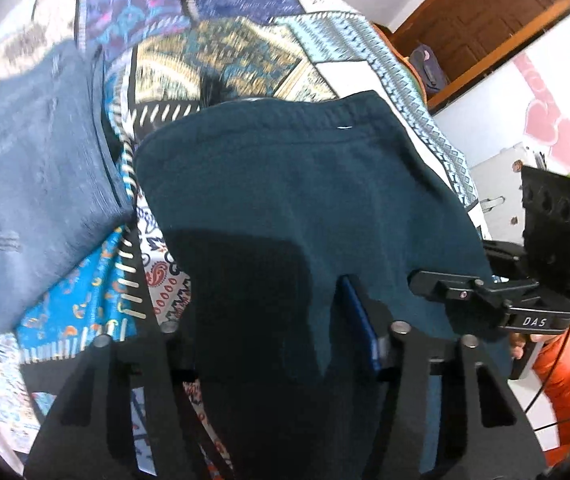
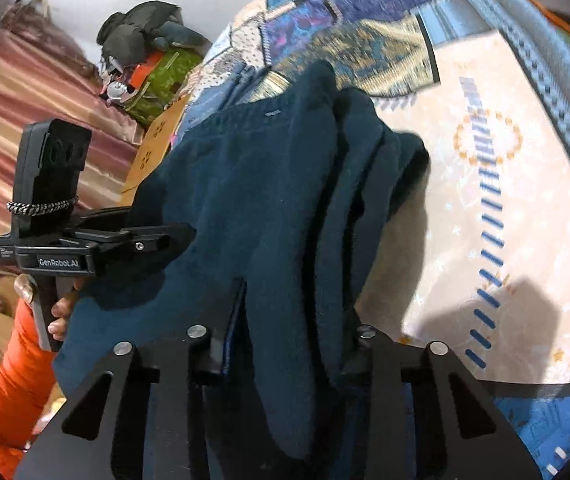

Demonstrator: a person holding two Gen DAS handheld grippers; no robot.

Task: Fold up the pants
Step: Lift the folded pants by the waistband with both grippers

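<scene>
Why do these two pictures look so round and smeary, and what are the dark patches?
Both views come through fisheye lenses, hence bent edges and black corners. Left wrist view: the quilt is motion-smeared; a shadow darkens the teal pants. Right wrist view: the far quilt blurs, and a hard shadow lies on its cream patch.

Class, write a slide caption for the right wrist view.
Right gripper pinching dark teal pants above a patterned quilt.

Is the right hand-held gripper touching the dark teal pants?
Touching: the right wrist view shows the right hand-held gripper closed around bunched dark teal pants.
</scene>
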